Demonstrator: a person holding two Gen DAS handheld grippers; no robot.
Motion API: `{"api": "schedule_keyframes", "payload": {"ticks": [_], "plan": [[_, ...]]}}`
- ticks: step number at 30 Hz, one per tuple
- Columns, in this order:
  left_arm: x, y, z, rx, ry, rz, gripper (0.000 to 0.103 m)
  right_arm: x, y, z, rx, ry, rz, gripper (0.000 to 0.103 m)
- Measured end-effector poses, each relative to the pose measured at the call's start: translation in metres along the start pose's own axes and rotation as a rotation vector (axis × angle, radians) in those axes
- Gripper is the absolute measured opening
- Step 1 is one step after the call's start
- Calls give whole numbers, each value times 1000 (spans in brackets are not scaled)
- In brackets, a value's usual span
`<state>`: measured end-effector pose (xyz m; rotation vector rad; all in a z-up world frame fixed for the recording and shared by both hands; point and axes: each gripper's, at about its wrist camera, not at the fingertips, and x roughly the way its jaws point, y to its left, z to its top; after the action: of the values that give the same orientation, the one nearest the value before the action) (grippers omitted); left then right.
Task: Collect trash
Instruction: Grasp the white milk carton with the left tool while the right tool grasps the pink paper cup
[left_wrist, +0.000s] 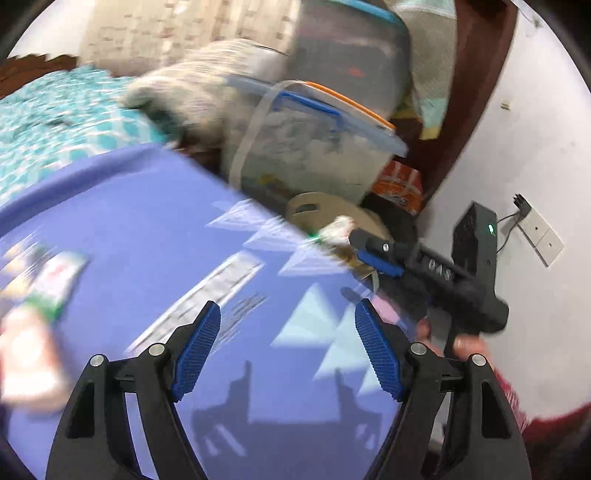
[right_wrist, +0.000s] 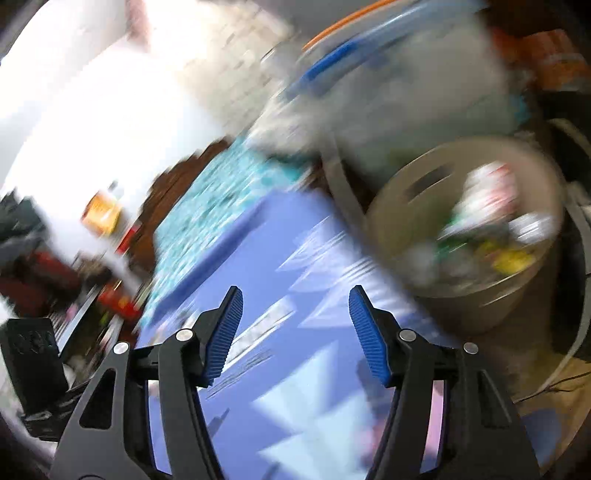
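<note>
No brand or writing can be read anywhere; both views are badly smeared by motion. The left hand-held gripper (left_wrist: 288, 347) is seen with its blue pads spread apart and nothing between them, above a blue surface (left_wrist: 140, 221) printed with pale triangles. Blurred wrappers (left_wrist: 40, 306) are spotted lying at that surface's left edge. The right hand-held gripper (right_wrist: 295, 336) is likewise held open and empty over the same cloth. Beyond the surface's far edge a tan bin (right_wrist: 476, 295) is found, with crumpled trash (right_wrist: 487, 225) in white, green and yellow already inside. A clear storage box (left_wrist: 314, 147) with a blue handle is stacked just behind the bin, and a teal-patterned bed (left_wrist: 55, 122) lies at the back.
</note>
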<state>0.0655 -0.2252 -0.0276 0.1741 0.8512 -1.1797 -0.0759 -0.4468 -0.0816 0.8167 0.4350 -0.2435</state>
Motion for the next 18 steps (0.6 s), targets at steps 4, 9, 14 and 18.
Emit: {"api": "schedule_keyframes", "payload": {"ticks": [4,9,14,18], "plan": [[-65,54,-31,-40,-47,207,71,47,54,-32,-34,164,126,62],[-125,135,-53,-153,-101,432,71,104,123,-77,-80,358,233,62],[-132,193,-69,-265,-75,394,71,144,158,-102,-97,452,254,63],[-130,203,-74,-234,-82,426,75,168,168,-109,-78,485,241,63]]}}
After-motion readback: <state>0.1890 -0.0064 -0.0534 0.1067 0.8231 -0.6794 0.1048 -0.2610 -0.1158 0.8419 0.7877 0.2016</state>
